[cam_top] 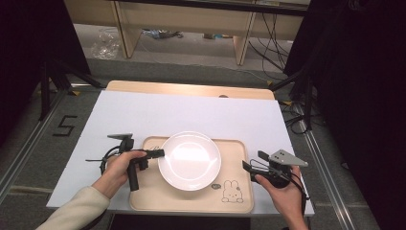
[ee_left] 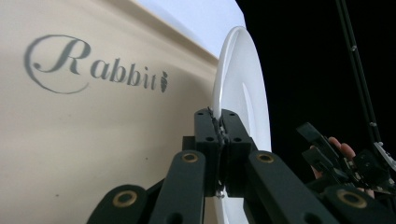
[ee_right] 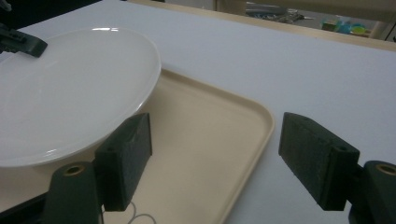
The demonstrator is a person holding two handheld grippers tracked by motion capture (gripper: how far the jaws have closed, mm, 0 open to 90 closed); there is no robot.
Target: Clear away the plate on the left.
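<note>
Left gripper [cam_top: 160, 153] sits left of centre in the high view, jaws pinched on the left rim of the white plate [cam_top: 189, 160]; in the left gripper view the pads meet on the rim edge at centre frame, plate [ee_left: 243, 93] running up from them. Plate sits on the beige tray [cam_top: 191, 201], lower middle of the high view, rabbit print at the tray's lower right corner. A rim pinch makes sense: a flat plate offers no other purchase, and the edge is the only part two jaws can close on. In the right gripper view the plate [ee_right: 70, 88] looks tipped, its near rim raised off the tray [ee_right: 210, 135] — likely from the lift at the far rim, though I can't tell for sure. Right gripper [cam_top: 253, 163] is at the tray's right edge, jaws spread with nothing between them, lined up toward the plate's right side — my guess is it's staged for a two-point hold, since one rim pinch leaves the plate free to swing.
</note>
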